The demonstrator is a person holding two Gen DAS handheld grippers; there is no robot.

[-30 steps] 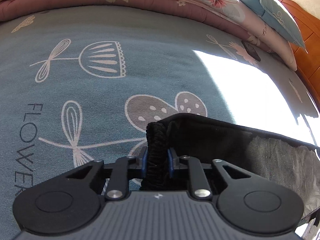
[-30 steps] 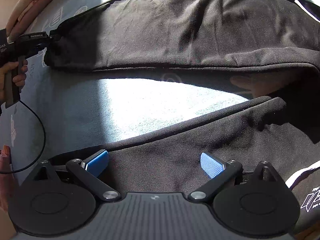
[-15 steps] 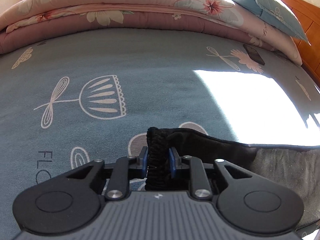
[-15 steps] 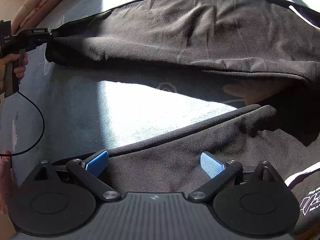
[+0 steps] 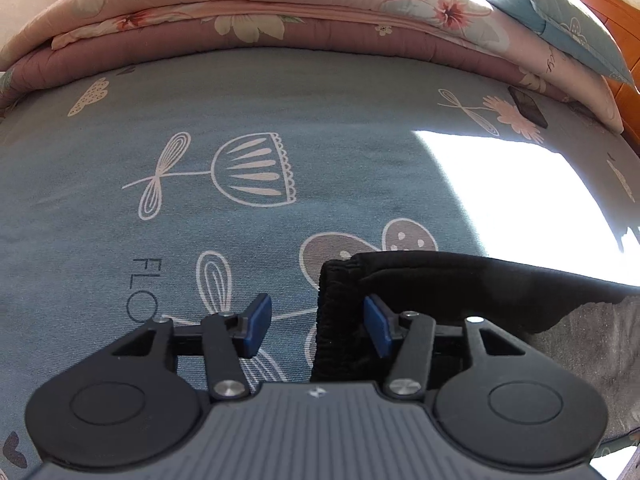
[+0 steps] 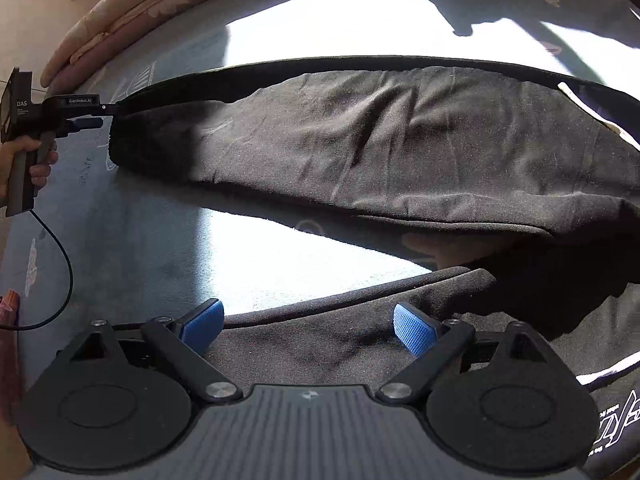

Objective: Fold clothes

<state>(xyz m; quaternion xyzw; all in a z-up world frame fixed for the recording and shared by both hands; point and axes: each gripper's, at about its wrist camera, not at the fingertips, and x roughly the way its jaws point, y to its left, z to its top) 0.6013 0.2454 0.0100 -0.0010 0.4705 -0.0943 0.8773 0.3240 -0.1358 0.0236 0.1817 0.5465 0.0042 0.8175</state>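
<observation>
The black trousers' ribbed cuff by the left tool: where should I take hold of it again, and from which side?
Grip the ribbed cuff across its thick elastic band, coming from above and behind its open end. It stands on edge between the opening pads of the left tool, a narrow ridge that suits a pinch. The leg stretches away flat on the bedsheet.

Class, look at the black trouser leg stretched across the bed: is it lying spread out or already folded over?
Spread out: the black trouser leg lies at full length on the bed sheet, with no part doubled over itself.
</observation>
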